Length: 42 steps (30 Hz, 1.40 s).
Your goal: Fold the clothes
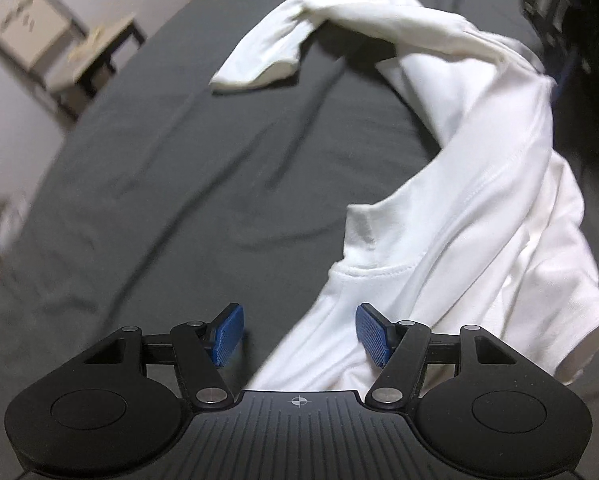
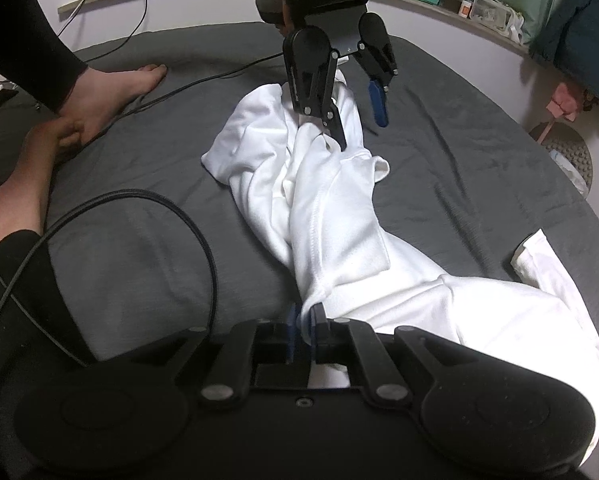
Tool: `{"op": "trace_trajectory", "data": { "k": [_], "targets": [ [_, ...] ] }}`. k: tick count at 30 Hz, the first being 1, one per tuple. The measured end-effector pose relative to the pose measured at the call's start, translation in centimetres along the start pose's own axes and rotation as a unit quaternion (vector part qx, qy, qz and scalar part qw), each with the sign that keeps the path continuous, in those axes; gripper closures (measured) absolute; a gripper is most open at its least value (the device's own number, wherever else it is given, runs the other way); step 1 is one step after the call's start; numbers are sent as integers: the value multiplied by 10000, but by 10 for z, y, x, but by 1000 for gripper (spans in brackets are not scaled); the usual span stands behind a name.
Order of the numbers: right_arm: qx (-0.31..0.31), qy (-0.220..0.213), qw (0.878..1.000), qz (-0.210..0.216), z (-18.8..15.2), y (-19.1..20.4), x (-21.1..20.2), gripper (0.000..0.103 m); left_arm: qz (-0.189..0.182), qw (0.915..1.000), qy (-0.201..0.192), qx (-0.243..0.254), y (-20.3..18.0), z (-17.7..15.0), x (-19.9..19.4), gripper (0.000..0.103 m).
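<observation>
Shirt [image 2: 331, 216]: one white garment lies bunched in a long twisted rope across the middle of the grey sheet [image 2: 479, 152], with one sleeve [image 1: 259, 64] flopped out flat toward the sheet's far edge in the left wrist view and another cuffed sleeve [image 1: 587, 332] at that view's right edge.

The right gripper [image 2: 302, 330] is clenched on a fold of the shirt, cloth pinched between its blue pads [image 2: 292, 328]. The left gripper [image 1: 297, 334] is released, its jaws spread wide; in the right wrist view it hangs over the far end of the shirt, one finger touching or just above the cloth. It holds nothing.

The step in hand looks like the opening one: getting hold of the shirt to spread it flat. No fold appears to be made yet. The next move probably calls for the left gripper to close on a hem or shoulder, and then for both to pull apart so the twist drops out before any folding.

Counted: one shirt, two sleeves showing, two grippers, one sheet, two bare feet [image 2: 111, 92] at the sheet's left edge, and at least two black cables [image 2: 203, 232] trailing across it.
</observation>
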State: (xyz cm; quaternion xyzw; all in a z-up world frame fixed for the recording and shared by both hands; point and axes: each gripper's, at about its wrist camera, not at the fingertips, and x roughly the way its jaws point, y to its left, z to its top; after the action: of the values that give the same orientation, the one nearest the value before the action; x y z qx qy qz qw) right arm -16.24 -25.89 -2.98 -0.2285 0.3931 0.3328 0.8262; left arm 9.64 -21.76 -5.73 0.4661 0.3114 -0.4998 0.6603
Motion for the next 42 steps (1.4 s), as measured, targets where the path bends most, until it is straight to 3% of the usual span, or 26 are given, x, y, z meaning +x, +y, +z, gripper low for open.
{"op": "trace_trajectory", "data": {
  "k": [3, 5, 11, 16, 20, 25, 29, 33, 36, 39, 41, 42],
  "targets": [
    [-16, 5, 10000, -26, 1, 1, 0, 96, 31, 9989, 56, 463, -10, 6, -1, 39],
    [-27, 8, 10000, -43, 1, 2, 0, 96, -83, 9976, 213, 656, -13, 9, 2, 57],
    [-56, 21, 9999, -88, 2, 4, 1, 96, -140, 9965, 348, 748, -15, 10, -1, 71],
    [-60, 31, 9999, -126, 2, 5, 2, 96, -225, 9948, 383, 922, -29, 9, 1, 99],
    [-48, 23, 9998, -174, 3, 5, 3, 96, -101, 9949, 366, 938, -33, 6, 0, 101],
    [51, -167, 9966, -810, 8, 3, 0, 97, 604, 9933, 95, 976, -37, -1, -9, 102],
    [186, -369, 9882, -1475, 13, 0, -1, 98, 1461, 9873, -287, 562, -26, -11, -35, 102],
    [310, -564, 9721, -2258, 28, -11, 4, 99, 2465, 9672, -538, 277, -13, -17, -64, 102],
    [373, -748, 9456, -3145, 56, -30, 12, 99, 3280, 9418, -728, 123, -3, -15, -86, 101],
    [492, -1173, 9021, -4123, 92, -50, 4, 99, 4141, 9052, -956, -4, 6, -6, -112, 101],
    [579, -1613, 8635, -4743, 112, -54, -12, 99, 4668, 8743, -1308, -243, 7, 2, -137, 101],
    [550, -1907, 8384, -5077, 119, -48, -21, 99, 4947, 8556, -1500, -256, 1, 5, -146, 101]
  ]
}}
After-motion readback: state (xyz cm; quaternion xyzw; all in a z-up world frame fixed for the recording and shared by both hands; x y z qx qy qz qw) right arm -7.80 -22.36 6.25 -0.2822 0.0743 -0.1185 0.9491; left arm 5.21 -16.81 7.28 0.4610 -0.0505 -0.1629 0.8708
